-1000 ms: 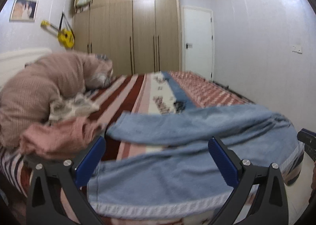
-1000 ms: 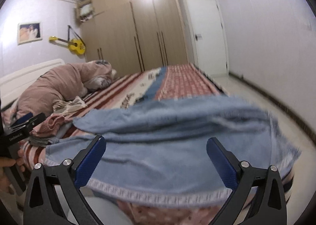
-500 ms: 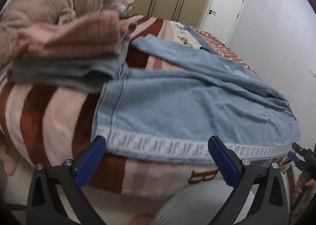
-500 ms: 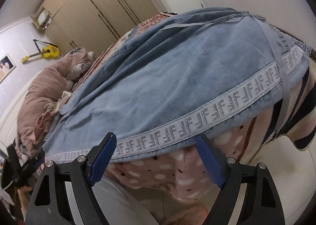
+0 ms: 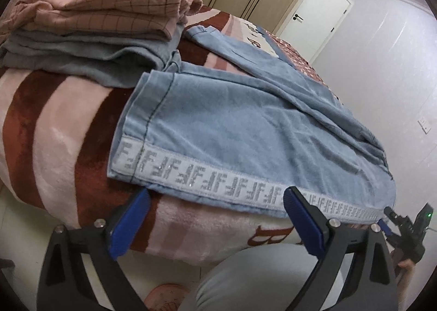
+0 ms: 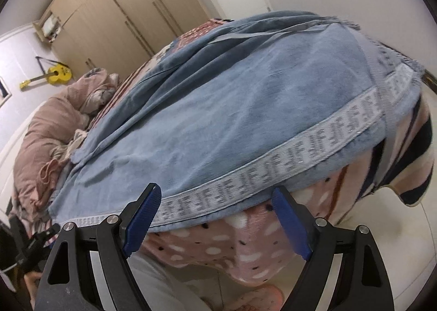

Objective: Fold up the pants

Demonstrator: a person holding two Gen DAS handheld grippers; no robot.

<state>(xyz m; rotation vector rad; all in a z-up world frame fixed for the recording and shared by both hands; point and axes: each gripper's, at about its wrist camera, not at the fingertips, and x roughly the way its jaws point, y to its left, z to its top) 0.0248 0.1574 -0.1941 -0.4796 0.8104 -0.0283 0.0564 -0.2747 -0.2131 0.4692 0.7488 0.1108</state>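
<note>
A: Looking along the left claw [image 5: 215,218], left wrist view: fingers spread wide, pinching nothing, poised just below the near edge of the pants [image 5: 245,130]. Light blue denim, laid lengthwise along the bed [image 5: 54,125] edge, lettered side stripe [image 5: 207,182] running nearest the claw. Hem end at left, just beside a stack of folded clothes [image 5: 90,37]. Other leg lying rumpled behind the near one.

B: And the other claw in that view?

A: Right claw [image 5: 393,220] visible at far right, near the stripe's far end; spread or closed, cannot tell from here.

B: Right wrist view?

A: Right claw [image 6: 215,218] spread wide, holding nothing, close under the stripe [image 6: 273,171] where the pants [image 6: 245,97] overhang the spotted blanket [image 6: 245,251]. Fringed end of the garment at upper right, draped past the mattress corner. Crumpled quilt [image 6: 49,130] and yellow guitar [image 6: 54,77] far behind.

B: Step in hand?

A: Judged: about to pinch the near long edge at two points for a lengthwise fold. Nothing gripped yet, fold not begun.

B: Likely failures?

A: Catching the blanket together with the denim, since the edge lies flat against the plush. Pinching only the top layer, leaving the lower one behind. Lifting unevenly, so the rumpled far leg stays creased inside the fold. Dragging the hem into the nearby stack and toppling it. Overhanging fringed end pulling the cloth off the bed once lifted.
</note>
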